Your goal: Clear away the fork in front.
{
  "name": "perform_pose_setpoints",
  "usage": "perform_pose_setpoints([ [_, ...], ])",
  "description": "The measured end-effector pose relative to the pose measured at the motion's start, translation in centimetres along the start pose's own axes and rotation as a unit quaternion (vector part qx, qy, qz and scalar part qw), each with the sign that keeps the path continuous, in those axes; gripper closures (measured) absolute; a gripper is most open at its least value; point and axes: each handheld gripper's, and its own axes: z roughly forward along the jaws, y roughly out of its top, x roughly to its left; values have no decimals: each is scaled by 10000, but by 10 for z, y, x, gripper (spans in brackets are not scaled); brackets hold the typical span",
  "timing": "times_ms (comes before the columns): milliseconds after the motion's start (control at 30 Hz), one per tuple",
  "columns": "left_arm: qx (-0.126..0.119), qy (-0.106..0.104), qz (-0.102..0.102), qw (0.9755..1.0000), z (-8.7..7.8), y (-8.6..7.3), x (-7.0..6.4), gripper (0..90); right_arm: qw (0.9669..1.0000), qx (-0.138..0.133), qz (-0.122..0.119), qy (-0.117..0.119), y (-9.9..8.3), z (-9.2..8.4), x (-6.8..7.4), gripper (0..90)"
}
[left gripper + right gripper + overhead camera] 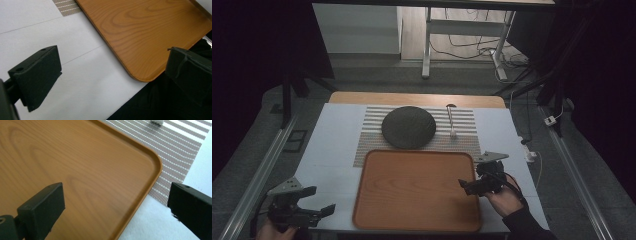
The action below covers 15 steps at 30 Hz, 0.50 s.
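A wooden tray (417, 190) lies at the table's near edge, with nothing on it. Behind it a dark round plate (408, 127) and a spoon (451, 119) rest on a striped placemat (462, 142). My left gripper (321, 200) hovers open over the white tabletop, left of the tray's near left corner (142, 75). In its own view, the left gripper (112, 72) holds nothing. My right gripper (469, 177) is open over the tray's right side. The right gripper (112, 205) has its jaws wide apart, straddling the tray's far right rim (152, 175), and grips nothing.
The white table cover (332, 150) has bare room left of the tray. The placemat (180, 152) shows past the tray's corner, and the spoon's pale end (157, 122) at the top. Metal rails run along both table sides, with desk legs and cables beyond.
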Motion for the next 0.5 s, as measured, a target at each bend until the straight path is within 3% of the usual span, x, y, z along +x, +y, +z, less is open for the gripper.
perform_pose_setpoints([
  [233, 1, -11, 0, 10000, 0, 0, 0, 2, 9996, 116, -200, -139, 10, 11, 0, 13],
  [500, 8, -12, -8, 10000, 0, 0, 1, 2, 9968, 342, -655, -307, 20, 27, -1, 0],
])
